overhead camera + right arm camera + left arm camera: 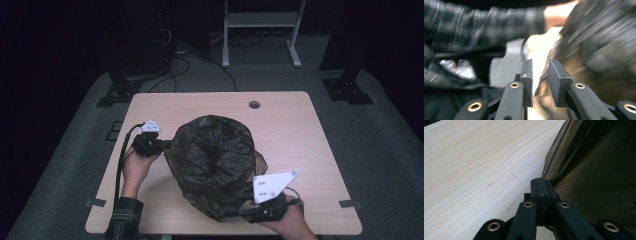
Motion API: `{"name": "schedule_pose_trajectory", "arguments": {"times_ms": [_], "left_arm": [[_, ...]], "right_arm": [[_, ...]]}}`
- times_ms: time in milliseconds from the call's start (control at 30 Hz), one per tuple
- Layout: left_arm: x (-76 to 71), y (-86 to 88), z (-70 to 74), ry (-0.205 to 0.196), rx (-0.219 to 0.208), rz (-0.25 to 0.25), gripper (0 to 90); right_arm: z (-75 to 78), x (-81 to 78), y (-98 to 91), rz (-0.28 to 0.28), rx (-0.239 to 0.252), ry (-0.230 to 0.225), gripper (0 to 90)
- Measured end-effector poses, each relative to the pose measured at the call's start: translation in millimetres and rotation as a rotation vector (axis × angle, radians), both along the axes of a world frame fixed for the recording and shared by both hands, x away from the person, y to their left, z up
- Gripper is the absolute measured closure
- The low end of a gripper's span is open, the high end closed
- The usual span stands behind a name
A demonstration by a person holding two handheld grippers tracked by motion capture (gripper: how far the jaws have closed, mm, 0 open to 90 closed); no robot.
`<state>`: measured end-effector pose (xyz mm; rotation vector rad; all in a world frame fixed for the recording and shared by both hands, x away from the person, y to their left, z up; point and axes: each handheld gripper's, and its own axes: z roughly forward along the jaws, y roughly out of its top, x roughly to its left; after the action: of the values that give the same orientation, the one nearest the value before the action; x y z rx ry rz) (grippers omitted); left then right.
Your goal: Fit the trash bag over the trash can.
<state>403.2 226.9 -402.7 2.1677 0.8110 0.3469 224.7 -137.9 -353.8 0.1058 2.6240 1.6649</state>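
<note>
A crinkled black plastic bag (215, 160) stands bulging in the middle of the light wooden table (295, 135), with a dimple in its top. My left gripper (167, 144) reaches it from the left. In the left gripper view its jaws (541, 180) are pressed together at the bag's (599, 182) taut edge, pinching the film. My right gripper (232, 205) is at the bag's near right side, low by the table's front edge. In the blurred right gripper view its jaws (541, 65) stand apart, with bag film (599, 37) to the right and low in the gap, not pressed.
A cable hole (254, 105) sits near the table's far edge. Bare tabletop (474, 157) lies left of the bag. A white frame stand (260, 30) and cables are on the floor behind. A plaid sleeve (474, 22) crosses the right gripper view.
</note>
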Motion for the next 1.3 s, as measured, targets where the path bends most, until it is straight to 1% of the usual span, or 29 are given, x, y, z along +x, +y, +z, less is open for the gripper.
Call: {"name": "schedule_pose_trajectory", "arguments": {"times_ms": [67,133,200,233,267,300,333,367,433,467,500,567,600,633,667,733,767,833,867,900,933,967,1033,1067,1167,1200,1233,1267,1300], "left_arm": [[0.2,0.2,-0.1,0.001,0.000,0.003,89.8],[1.0,0.4,-0.7,0.003,0.004,0.002,89.8],[1.5,0.0,-1.4,0.009,0.004,0.001,89.8],[1.6,-0.3,-1.4,0.009,0.004,0.000,89.8],[1.6,-0.5,-1.3,0.009,0.000,-0.003,89.8],[1.6,-0.7,-1.0,0.006,-0.003,-0.005,89.8],[1.4,-1.1,-0.3,0.005,-0.001,-0.006,89.8],[1.3,-1.4,0.0,0.003,-0.003,-0.006,89.8],[1.9,-1.4,1.0,0.000,0.001,-0.011,89.8],[2.2,-1.7,1.4,0.000,0.001,-0.011,89.8],[2.4,-2.2,1.8,0.000,-0.003,-0.010,89.8],[2.5,-2.8,2.2,-0.004,-0.010,-0.012,89.8],[2.5,-3.5,2.1,-0.004,-0.010,-0.013,89.8],[2.5,-3.5,2.1,-0.004,-0.010,-0.013,89.8],[2.7,-4.3,1.2,-0.004,-0.011,-0.016,89.8],[3.1,-4.7,0.8,-0.004,-0.010,-0.015,89.8],[3.3,-4.8,0.5,-0.006,-0.012,-0.014,89.8],[4.1,-5.2,-0.5,-0.008,-0.016,-0.011,89.8],[4.9,-5.3,-1.0,-0.007,-0.017,-0.011,89.8],[5.4,-5.6,-1.6,-0.006,-0.018,-0.010,89.8],[5.9,-6.0,-2.5,-0.006,-0.017,-0.009,89.8],[6.7,-6.4,-3.5,-0.004,-0.013,-0.010,89.8],[8.0,-7.9,-6.0,0.002,-0.008,-0.008,89.9],[9.0,-9.3,-8.0,0.008,-0.007,-0.008,89.9],[10.8,-13.5,-13.7,0.018,0.018,-0.006,89.9],[11.5,-14.3,-16.1,0.024,0.021,-0.004,89.8],[12.6,-14.9,-19.0,0.032,0.031,0.001,89.8],[13.2,-15.3,-20.8,0.033,0.040,0.005,89.8],[13.7,-15.3,-22.6,0.039,0.044,0.006,89.9]], "right_arm": [[17.6,6.3,-10.9,-0.052,0.026,-0.032,69.1],[31.9,17.7,-21.3,-0.136,0.047,-0.054,65.8],[42.2,34.6,-29.7,-0.209,0.064,-0.060,58.8],[46.0,44.5,-32.6,-0.250,0.062,-0.055,57.0],[48.8,54.8,-35.5,-0.273,0.056,-0.053,56.2],[50.5,64.4,-37.9,-0.305,0.051,-0.064,56.0],[51.6,73.7,-40.7,-0.329,0.058,-0.066,55.5],[53.1,84.9,-43.3,-0.361,0.063,-0.058,54.2],[55.5,98.9,-45.3,-0.404,0.064,-0.060,53.7],[56.3,107.0,-45.3,-0.425,0.056,-0.057,52.2],[56.6,114.9,-44.9,-0.446,0.050,-0.046,51.5],[54.7,129.7,-42.7,-0.449,0.053,-0.009,51.0],[53.0,135.1,-40.8,-0.460,0.052,0.001,51.1],[49.8,142.1,-37.5,-0.456,0.045,0.028,51.1],[47.2,145.9,-35.3,-0.458,0.033,0.039,52.5],[43.1,148.9,-32.7,-0.476,0.009,0.041,63.3],[41.6,148.9,-33.0,-0.487,0.016,0.028,68.7],[39.3,149.6,-35.9,-0.512,0.029,0.028,80.5],[38.8,150.3,-37.8,-0.522,0.027,0.018,84.4],[38.1,151.2,-40.4,-0.524,0.036,0.020,89.9],[37.7,151.5,-41.8,-0.529,0.039,0.019,90.0],[37.2,152.4,-42.9,-0.543,0.027,0.010,90.0],[34.6,155.5,-44.8,-0.547,0.018,0.020,90.0],[33.5,156.3,-45.6,-0.555,0.011,0.015,90.0],[26.1,160.6,-49.6,-0.578,0.004,0.030,90.0],[23.0,161.8,-50.7,-0.588,-0.005,0.037,90.0],[19.4,163.4,-52.0,-0.593,-0.009,0.041,90.0],[14.9,165.3,-53.2,-0.607,-0.024,0.052,90.0],[12.1,166.6,-53.8,-0.617,-0.033,0.053,90.0]]}}
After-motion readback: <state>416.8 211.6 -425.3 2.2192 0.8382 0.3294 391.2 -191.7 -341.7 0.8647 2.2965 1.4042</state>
